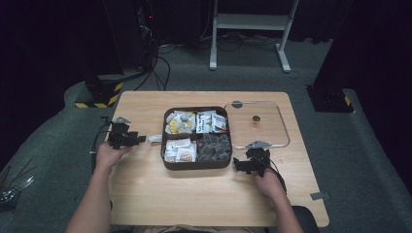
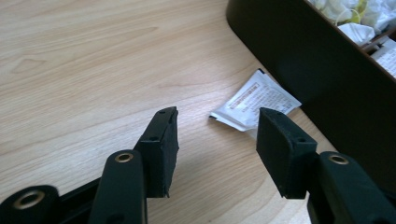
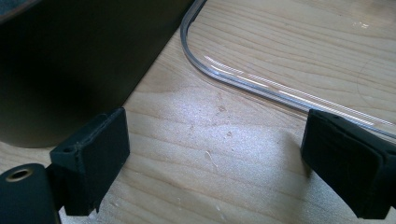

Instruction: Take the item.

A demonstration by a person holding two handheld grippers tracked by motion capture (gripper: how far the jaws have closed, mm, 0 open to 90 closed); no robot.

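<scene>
At the near edge of the wooden table (image 1: 204, 189), the person's forearms come in at 7 and 5 o'clock. The left hand (image 1: 109, 154) holds the left tongs (image 1: 136, 140) at about 9 o'clock of the table, pointing toward the centre. In the left gripper view its jaws stand spread with nothing between them, hovering just above the wood; a small white sachet (image 2: 254, 101) lies flat on the table just beyond the jaw tips, touching or nearly touching the dark outer wall of the tray (image 2: 299, 70).

The right hand (image 1: 268, 180) holds the right tongs (image 1: 241, 165) at about 4 o'clock, just beside the tray's near right corner. In the right gripper view these jaws are spread wide and hold nothing, the tray wall on one side and the curved rim of a clear lid (image 3: 261, 84) on the other.

At the table's centre sits the dark brown tray (image 1: 196, 165), split into four compartments filled with packets: yellow-and-white ones at 10 o'clock, printed white ones at 2, white sachets at 7, dark ones at 5. The clear lid lies flat at 3 o'clock of the tray, touching or just beside it.
</scene>
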